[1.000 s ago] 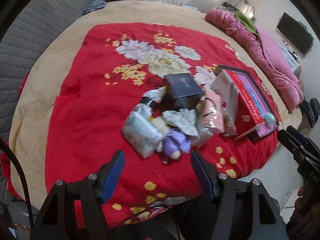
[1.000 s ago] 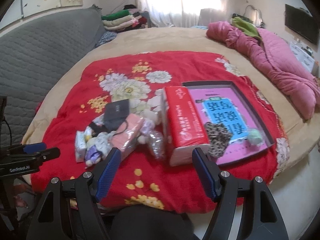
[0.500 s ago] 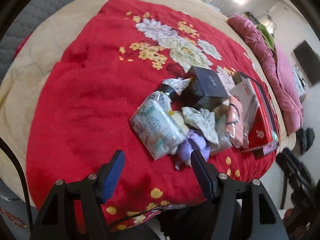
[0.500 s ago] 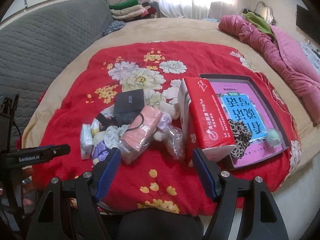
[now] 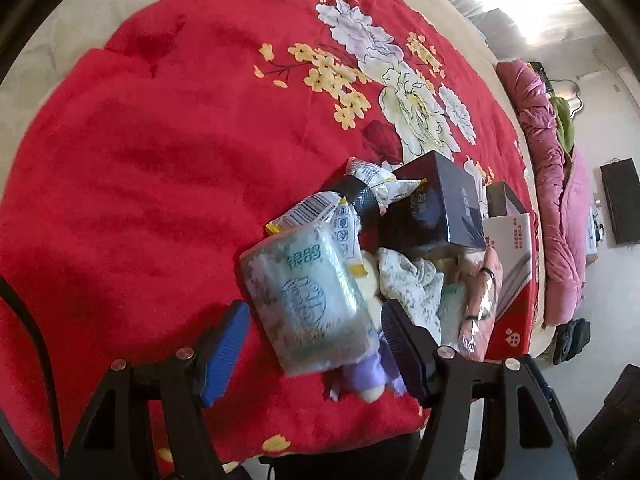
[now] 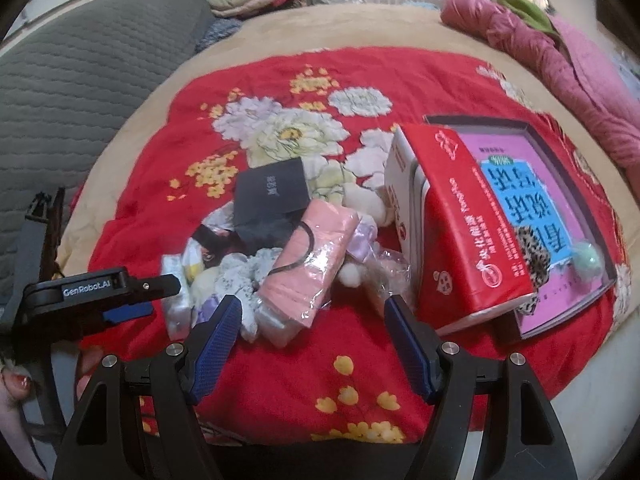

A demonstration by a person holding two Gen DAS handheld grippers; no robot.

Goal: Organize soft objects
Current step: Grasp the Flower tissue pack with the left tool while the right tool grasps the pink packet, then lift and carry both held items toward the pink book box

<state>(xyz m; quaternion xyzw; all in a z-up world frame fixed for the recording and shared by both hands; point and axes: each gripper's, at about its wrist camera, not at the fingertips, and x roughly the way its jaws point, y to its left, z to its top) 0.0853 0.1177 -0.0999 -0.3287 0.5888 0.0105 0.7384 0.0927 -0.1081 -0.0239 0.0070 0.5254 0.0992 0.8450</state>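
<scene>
I see the red blanket (image 6: 280,92) spread over the bed, and on it, to my right, the tray (image 6: 560,184) with the red tissue box (image 6: 460,240) leaning on its near-left edge. Left of the box sits the pile: a dark box (image 6: 272,192) on top, a pink pack (image 6: 312,252) in clear wrap, a floral cloth (image 5: 412,284), and at the near-left edge the tissue pack (image 5: 308,300), which I judge is my pick.

My left gripper (image 5: 316,344) is spread wide, its fingers either side of the tissue pack's near end and not yet clamped on it. My right gripper (image 6: 312,344) is also apart and empty, hovering in front of the pink pack.

The risks, as I judge them: the right-hand finger is close against the purple toy (image 5: 368,372) tucked under the pack, so closing now could pinch both. The wrapper looks slick and the pack squashy, so a shallow bite may slip. Lifting may also drag the cloth, or tip the dark box resting on the pile.
</scene>
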